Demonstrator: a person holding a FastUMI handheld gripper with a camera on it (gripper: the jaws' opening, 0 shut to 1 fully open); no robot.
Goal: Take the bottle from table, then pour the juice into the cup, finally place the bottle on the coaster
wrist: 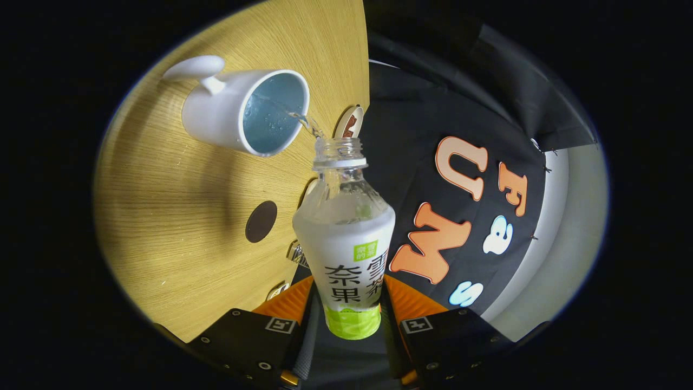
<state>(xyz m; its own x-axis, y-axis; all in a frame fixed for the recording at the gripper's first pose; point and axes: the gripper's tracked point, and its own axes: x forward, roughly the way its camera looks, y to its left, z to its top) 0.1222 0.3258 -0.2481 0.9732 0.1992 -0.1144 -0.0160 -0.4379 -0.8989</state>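
Bottle: (346, 238) clamped between the two fingers of the gripper (349, 325), long axis running straight ahead of them, tipped hard over
Mouth: uncapped, just at the rim of the cup (243, 111) — a thin stream crosses into it
Cup: on the table (178, 216), beyond the fingers
Coaster: (261, 221) dark disc beside the bottle's shoulder — nearer than the cup
Step, by my reading: pour under way

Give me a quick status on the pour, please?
Fingers shut on bottle, tilted, cap off. Juice streaming from its mouth into white cup. Dark coaster waiting on table; nothing in the way.
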